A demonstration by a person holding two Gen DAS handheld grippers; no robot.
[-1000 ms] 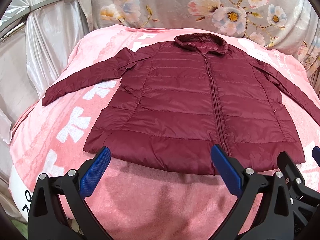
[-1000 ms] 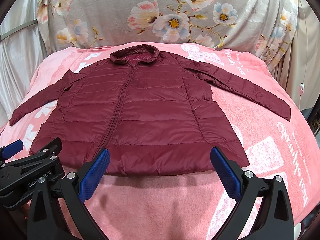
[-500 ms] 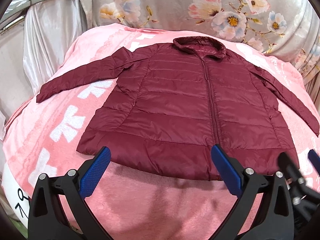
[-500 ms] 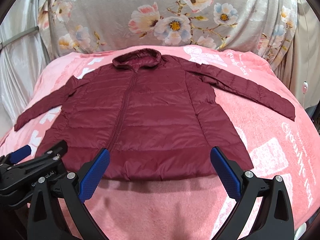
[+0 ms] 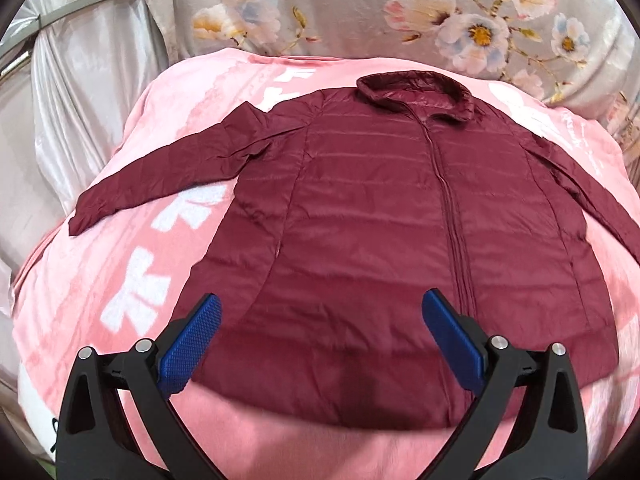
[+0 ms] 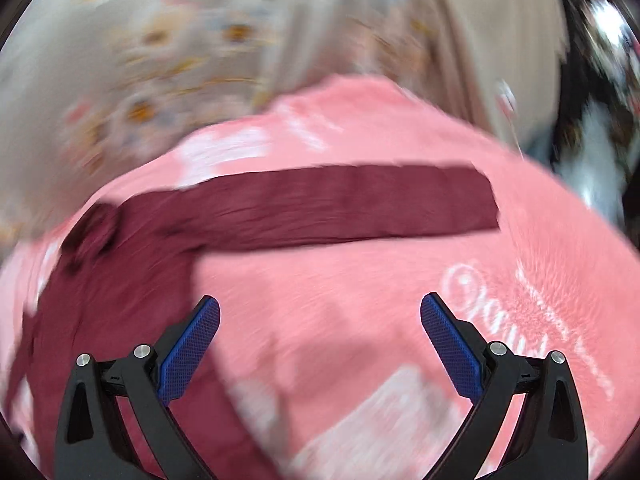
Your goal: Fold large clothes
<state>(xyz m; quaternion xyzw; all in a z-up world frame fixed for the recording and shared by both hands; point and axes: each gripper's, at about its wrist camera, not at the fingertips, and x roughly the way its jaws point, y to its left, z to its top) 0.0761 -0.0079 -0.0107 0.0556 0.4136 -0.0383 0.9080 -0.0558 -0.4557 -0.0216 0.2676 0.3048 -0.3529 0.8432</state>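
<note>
Swinging rightward since earlier: right hand-held gripper [image 6: 320,344] spread over jacket [image 5: 400,220] sleeve; left hand-held gripper [image 5: 320,344] spread, nearer hem.

A pink blanket [image 5: 120,240] with white lettering covers the surface. Behind hangs a grey floral cloth [image 5: 360,8]; silvery drapes [image 5: 80,80] hang at left.

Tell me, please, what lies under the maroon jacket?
The maroon jacket lies spread flat, zipped, on a pink blanket with white lettering, which shows on all sides of it. What the blanket looks like beneath the jacket, and what supports the blanket, is covered.
</note>
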